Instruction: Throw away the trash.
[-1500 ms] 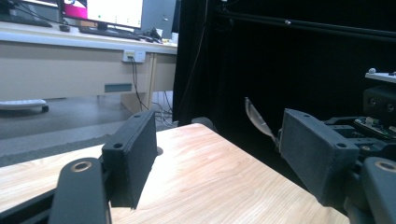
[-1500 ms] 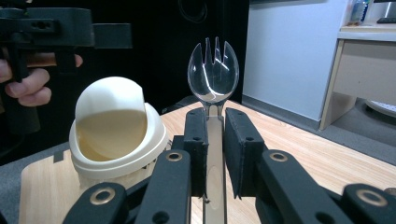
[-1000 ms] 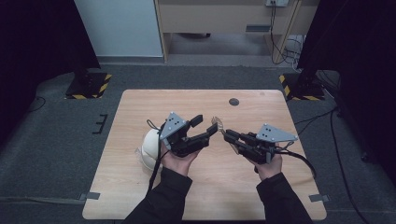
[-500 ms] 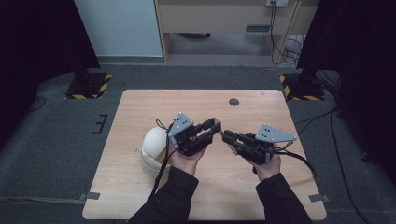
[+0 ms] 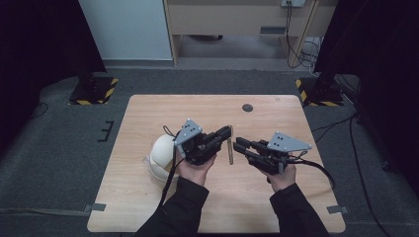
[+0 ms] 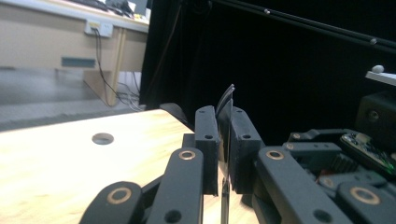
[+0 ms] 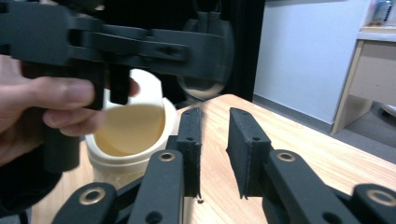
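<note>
A thin, translucent, spoon-like piece (image 5: 230, 150) hangs from my left gripper (image 5: 228, 132) above the middle of the wooden table (image 5: 148, 113). The jaws have just closed on it; in the left gripper view the pads squeeze its edge (image 6: 227, 100). In the right gripper view its rounded end (image 7: 205, 60) hangs under the left gripper's jaws. My right gripper (image 5: 238, 144) faces it from the right, just beside the piece. Its jaws have just been opening and stand a little apart (image 7: 217, 116) with nothing between them.
A white bowl (image 5: 160, 158) sits on the table at the left hand's outer side; its cream inside (image 7: 126, 126) faces the right gripper. A dark round hole (image 5: 247, 107) marks the far part of the table. Desks and cables stand beyond.
The left gripper has swung toward the right gripper and shut on the thin piece held between the two tips. The right gripper's jaws have let go of it; both hands stay put.
</note>
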`<state>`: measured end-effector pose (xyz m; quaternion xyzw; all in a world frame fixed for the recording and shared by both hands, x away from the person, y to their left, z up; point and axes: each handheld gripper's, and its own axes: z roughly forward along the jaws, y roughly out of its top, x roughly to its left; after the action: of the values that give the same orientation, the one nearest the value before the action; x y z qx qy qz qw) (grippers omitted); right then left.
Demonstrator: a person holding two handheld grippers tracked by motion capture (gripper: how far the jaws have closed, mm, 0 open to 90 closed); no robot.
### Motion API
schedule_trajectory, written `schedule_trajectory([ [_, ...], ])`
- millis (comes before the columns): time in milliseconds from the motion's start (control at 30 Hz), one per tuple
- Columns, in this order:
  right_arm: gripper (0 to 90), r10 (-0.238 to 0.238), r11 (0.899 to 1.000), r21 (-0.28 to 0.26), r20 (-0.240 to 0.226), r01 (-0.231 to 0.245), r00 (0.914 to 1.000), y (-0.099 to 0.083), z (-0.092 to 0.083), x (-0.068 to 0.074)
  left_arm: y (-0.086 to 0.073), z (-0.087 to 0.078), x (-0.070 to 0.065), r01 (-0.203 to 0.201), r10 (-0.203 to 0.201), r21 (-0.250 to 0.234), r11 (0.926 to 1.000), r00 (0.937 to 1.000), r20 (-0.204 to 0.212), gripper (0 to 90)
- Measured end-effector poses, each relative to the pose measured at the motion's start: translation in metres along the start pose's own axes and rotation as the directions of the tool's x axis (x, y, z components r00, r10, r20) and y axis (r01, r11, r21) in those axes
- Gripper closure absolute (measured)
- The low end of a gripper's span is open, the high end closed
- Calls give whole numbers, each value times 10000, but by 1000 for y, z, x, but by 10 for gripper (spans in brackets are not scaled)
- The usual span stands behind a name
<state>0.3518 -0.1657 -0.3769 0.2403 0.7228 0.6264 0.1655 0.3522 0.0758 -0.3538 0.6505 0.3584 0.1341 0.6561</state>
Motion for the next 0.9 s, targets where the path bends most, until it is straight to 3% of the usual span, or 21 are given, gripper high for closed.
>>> schedule_trajectory([
  [100,706,223,9997,-83,264,-221,9994,-1,-5,-7,6,-14,2,-527,524,-164,9985,9984,-204,837],
  [267,616,446,9990,0,790,-447,9959,-8,-13,-20,17,-38,7,-923,903,-514,9944,9951,-396,836],
  [467,476,518,9945,824,1534,-651,9868,-29,-21,-38,30,-69,16,-1388,1325,-825,9869,9882,-772,836],
  [667,361,704,9838,1442,2334,-1061,9698,-51,-30,-54,31,-91,27,-1735,1648,-686,9825,9794,-1167,835],
  [900,275,530,9741,1947,2969,-1147,9535,-70,-32,-66,16,-102,38,-2166,2107,-216,9760,9651,-1556,835],
])
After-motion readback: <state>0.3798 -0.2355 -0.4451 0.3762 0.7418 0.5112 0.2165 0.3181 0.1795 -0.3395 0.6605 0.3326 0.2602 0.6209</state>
